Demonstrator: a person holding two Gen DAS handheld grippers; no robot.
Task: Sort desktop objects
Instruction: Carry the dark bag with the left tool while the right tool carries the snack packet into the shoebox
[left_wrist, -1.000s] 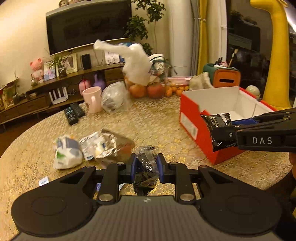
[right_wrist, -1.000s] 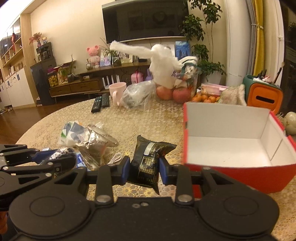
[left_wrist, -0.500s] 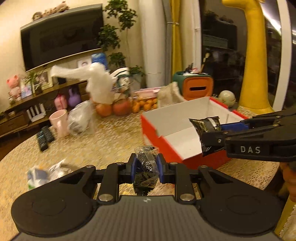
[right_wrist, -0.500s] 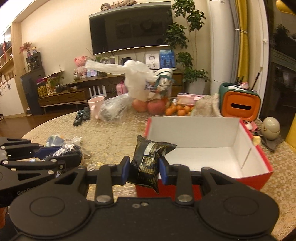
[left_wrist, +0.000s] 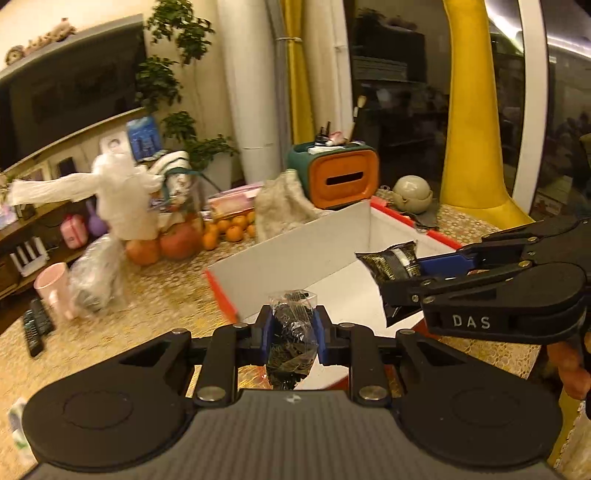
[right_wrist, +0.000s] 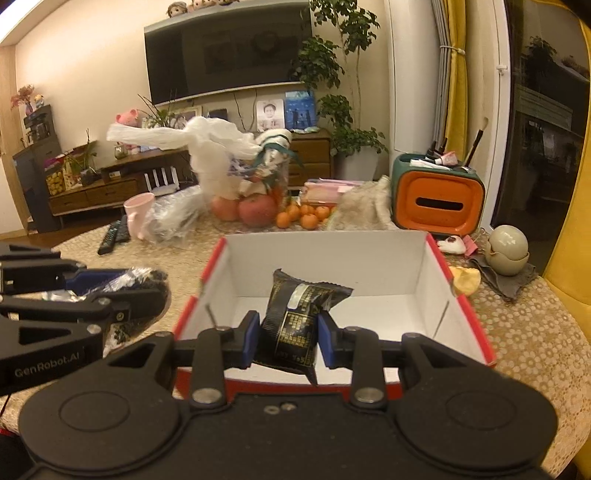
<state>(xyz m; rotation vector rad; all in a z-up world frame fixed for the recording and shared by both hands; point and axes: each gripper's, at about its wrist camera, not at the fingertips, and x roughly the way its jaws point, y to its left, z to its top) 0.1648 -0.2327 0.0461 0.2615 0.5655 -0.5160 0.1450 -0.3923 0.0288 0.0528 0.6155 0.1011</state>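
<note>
My left gripper (left_wrist: 291, 334) is shut on a small clear packet of dark contents (left_wrist: 292, 345), held over the near left corner of the red box (left_wrist: 221, 291) with white inside walls. My right gripper (right_wrist: 283, 334) is shut on a black snack packet (right_wrist: 295, 321) with gold print, held above the box's white floor (right_wrist: 369, 306). In the left wrist view the right gripper (left_wrist: 402, 271) reaches in from the right with that black packet (left_wrist: 391, 258). In the right wrist view the left gripper (right_wrist: 122, 286) sits at the left, just outside the box's red wall (right_wrist: 192, 306).
Behind the box stand an orange and green holder (right_wrist: 437, 199), a beige cloth (right_wrist: 364, 208), small oranges (right_wrist: 303, 218), apples (right_wrist: 255, 210) under a white bag and a pink mug (right_wrist: 138, 212). Remotes (right_wrist: 112, 236) lie at the left. A round grey pot (right_wrist: 508, 249) sits at the right.
Both grippers have carried their packets to the right, from over the table to the red box. The loose wrappers on the table have dropped out of view at the left.
</note>
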